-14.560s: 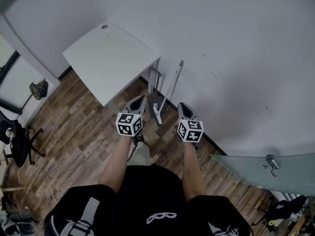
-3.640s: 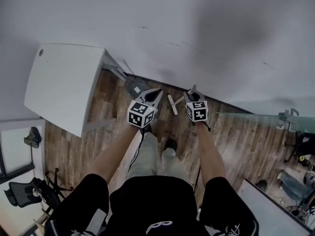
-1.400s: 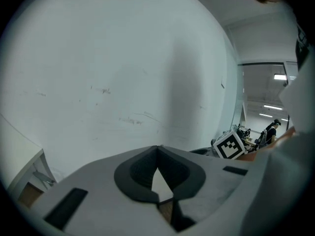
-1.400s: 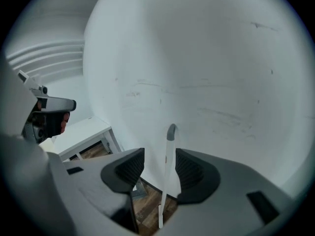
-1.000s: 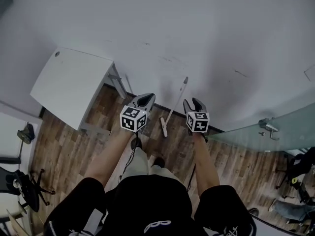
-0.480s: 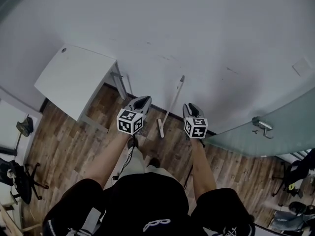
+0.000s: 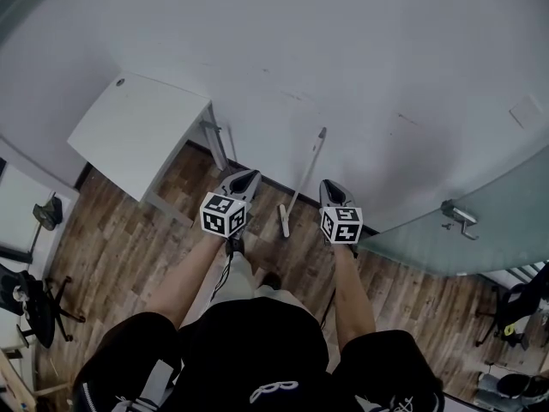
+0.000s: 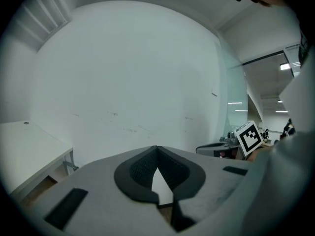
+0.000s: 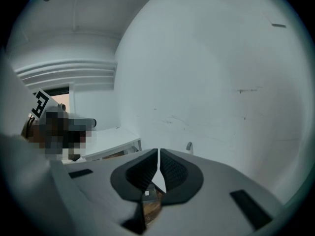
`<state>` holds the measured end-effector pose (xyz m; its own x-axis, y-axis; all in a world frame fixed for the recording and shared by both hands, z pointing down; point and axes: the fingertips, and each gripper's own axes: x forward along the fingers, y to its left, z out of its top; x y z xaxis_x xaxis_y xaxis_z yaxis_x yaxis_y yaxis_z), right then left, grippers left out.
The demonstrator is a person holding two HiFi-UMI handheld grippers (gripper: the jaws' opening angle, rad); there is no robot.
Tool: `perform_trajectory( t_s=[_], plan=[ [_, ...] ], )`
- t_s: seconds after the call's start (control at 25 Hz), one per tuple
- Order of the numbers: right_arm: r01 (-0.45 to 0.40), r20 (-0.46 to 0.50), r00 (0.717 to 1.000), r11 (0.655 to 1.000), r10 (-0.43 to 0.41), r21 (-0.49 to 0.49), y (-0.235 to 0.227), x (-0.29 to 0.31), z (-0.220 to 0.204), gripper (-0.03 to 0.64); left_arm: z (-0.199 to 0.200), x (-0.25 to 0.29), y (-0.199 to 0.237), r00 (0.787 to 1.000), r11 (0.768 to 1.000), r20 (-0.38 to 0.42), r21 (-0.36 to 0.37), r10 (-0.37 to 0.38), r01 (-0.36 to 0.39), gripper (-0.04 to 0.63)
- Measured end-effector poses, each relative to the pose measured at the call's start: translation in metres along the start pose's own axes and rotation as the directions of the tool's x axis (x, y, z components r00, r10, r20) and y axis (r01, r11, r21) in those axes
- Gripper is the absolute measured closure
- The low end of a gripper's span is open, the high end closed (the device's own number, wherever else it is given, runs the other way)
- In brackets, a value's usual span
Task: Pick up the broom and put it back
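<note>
The broom leans against the white wall, its white head on the wood floor and its handle tip up the wall. No gripper touches it. My left gripper hovers left of the broom with its jaws together and nothing in them. My right gripper hangs right of the handle. Its jaws are closing, down to a thin slit, with nothing between them. In the right gripper view the handle tip peeks over the right jaw.
A white desk stands against the wall at the left. A frosted glass door with a metal handle is at the right. An office chair sits at the far left on the wood floor.
A few seconds ago my right gripper was up at the broom's handle; now the broom leans alone on the wall. Over the last second both grippers drifted slightly, and the right jaws look narrower.
</note>
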<state>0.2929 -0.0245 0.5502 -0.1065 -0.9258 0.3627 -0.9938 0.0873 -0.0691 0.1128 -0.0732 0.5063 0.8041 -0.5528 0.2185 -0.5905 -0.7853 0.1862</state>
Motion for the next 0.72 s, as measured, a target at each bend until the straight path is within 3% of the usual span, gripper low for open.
perform_trajectory(
  t_s=[0.72],
  plan=[
    [-0.080, -0.017, 0.997, 0.997, 0.080, -0.013, 0.042, 0.004, -0.004, 0.594, -0.015, -0.030, 0.028, 0.998, 0.999, -0.022, 0.010, 0.054, -0.054, 0.577]
  ],
)
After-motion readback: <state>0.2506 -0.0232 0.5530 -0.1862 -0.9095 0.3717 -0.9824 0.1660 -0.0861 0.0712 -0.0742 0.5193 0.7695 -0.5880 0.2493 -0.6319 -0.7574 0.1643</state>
